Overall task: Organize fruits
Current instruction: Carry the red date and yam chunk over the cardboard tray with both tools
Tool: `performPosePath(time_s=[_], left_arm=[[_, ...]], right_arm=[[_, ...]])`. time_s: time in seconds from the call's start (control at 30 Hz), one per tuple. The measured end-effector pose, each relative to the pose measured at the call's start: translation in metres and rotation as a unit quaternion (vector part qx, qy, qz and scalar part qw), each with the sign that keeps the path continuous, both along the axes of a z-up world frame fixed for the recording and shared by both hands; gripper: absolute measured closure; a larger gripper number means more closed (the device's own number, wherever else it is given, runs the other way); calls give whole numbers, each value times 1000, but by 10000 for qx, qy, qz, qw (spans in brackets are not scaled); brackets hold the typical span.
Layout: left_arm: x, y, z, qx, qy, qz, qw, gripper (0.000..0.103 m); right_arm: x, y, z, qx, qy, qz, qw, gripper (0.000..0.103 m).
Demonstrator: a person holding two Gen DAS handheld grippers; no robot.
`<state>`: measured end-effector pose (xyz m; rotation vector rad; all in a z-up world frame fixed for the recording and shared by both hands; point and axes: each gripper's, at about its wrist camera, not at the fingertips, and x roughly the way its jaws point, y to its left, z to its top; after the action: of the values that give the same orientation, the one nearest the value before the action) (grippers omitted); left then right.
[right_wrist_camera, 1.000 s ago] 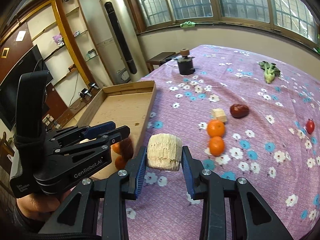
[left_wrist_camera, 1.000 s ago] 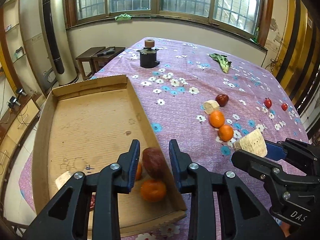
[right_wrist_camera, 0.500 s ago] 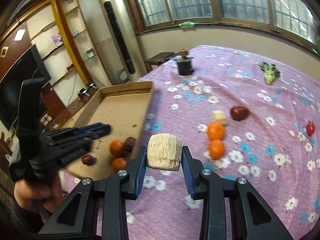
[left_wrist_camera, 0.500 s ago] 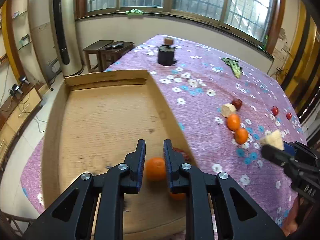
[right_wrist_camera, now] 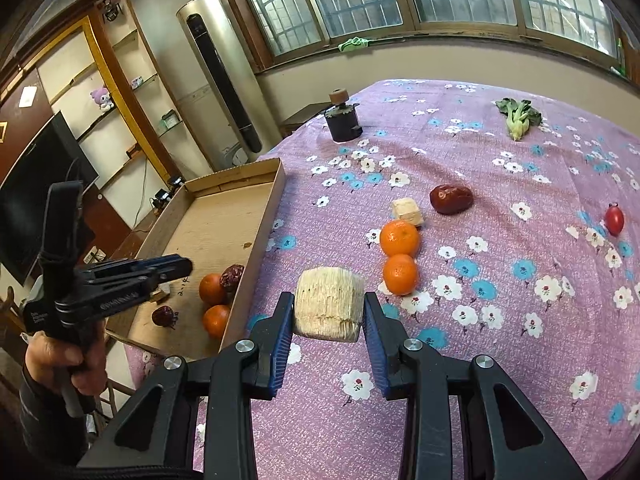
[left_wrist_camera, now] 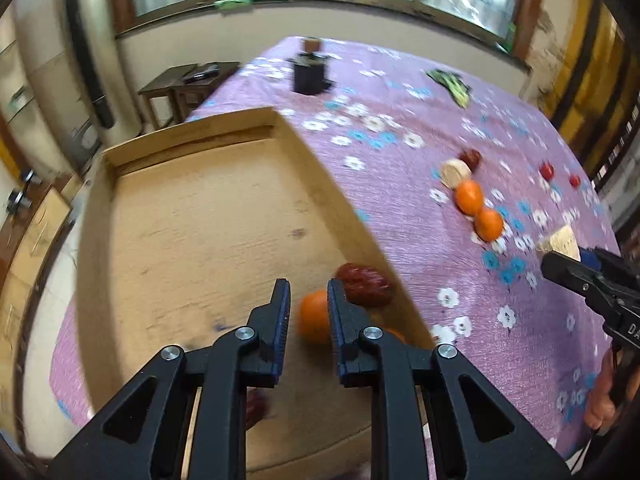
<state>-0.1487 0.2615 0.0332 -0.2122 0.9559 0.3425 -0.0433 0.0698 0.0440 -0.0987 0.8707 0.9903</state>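
My cardboard tray (right_wrist_camera: 276,184) sits at the table's near left corner, partly filled. Two oranges (right_wrist_camera: 211,289), a dried red date (right_wrist_camera: 233,275) against the right wall and a second date (right_wrist_camera: 163,316) nearer the front lie together on its floor; a pale lump beside them, mostly hidden behind my left tongs, I cannot identify.

My left gripper (left_wrist_camera: 308,312) hangs above that cluster with its jaws drawn in narrow and nothing between them; the orange (left_wrist_camera: 314,320) seen through the gap lies on the tray floor below. My right gripper (right_wrist_camera: 329,330) holds a pale, ribbed cylindrical chunk (right_wrist_camera: 330,304) clamped between both pads, clear of the purple flowered tablecloth (right_wrist_camera: 500,340) and just to the right of the tray's wall.

Out on the cloth, two oranges (right_wrist_camera: 400,256) touch in a line with a smaller pale chunk (right_wrist_camera: 407,211) and a large date (right_wrist_camera: 451,199) beyond them. Two cherry tomatoes (left_wrist_camera: 547,170) lie well apart toward the right edge, and a leafy green (right_wrist_camera: 518,118) and a dark grinder-like stand (right_wrist_camera: 343,120) rest at the far end.

By my reckoning the sorting is under halfway: a handful of pieces in the tray, one in hand, six or so small pieces left.
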Motion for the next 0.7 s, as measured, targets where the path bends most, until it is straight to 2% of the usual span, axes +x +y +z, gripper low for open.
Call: performPosePath(time_s=[0.07,0.1,0.13,0.17,0.23,0.33,0.5,0.57,0.63,0.7], left_arm=[[13,-9,-6,154,181,-195,9995,78],[16,-11,-6,268,234,-248,9991,77],[20,-15,-7,385,306,-348,9982,68],[22,-16,-8,392,333,-447,9977,50],[22,-19,-7,431,334,-650,9964,37],[22,-18,-5,316,298,-834,9956,37],[31,-10,-6,174,240,-832,9961,37],[34,-6,-6,83,190,-849,9962,55],[34,-1,-6,23,209,-866,9960,65],[32,1,-8,90,253,-861,9959,66]], right_arm=[[-1,-1,-1,-4,26,13,10000,69],[0,-3,-1,-10,26,11,10000,69],[0,-4,-1,-11,27,5,10000,69],[2,-7,0,-2,33,-22,10000,69],[5,-10,1,17,36,-73,10000,69],[11,-14,1,29,51,-157,9999,69],[17,-13,-3,22,128,-200,9997,69],[17,-11,-4,2,139,-178,9997,69],[17,-11,-5,0,154,-169,9997,69],[17,-10,-7,3,180,-162,9997,69]])
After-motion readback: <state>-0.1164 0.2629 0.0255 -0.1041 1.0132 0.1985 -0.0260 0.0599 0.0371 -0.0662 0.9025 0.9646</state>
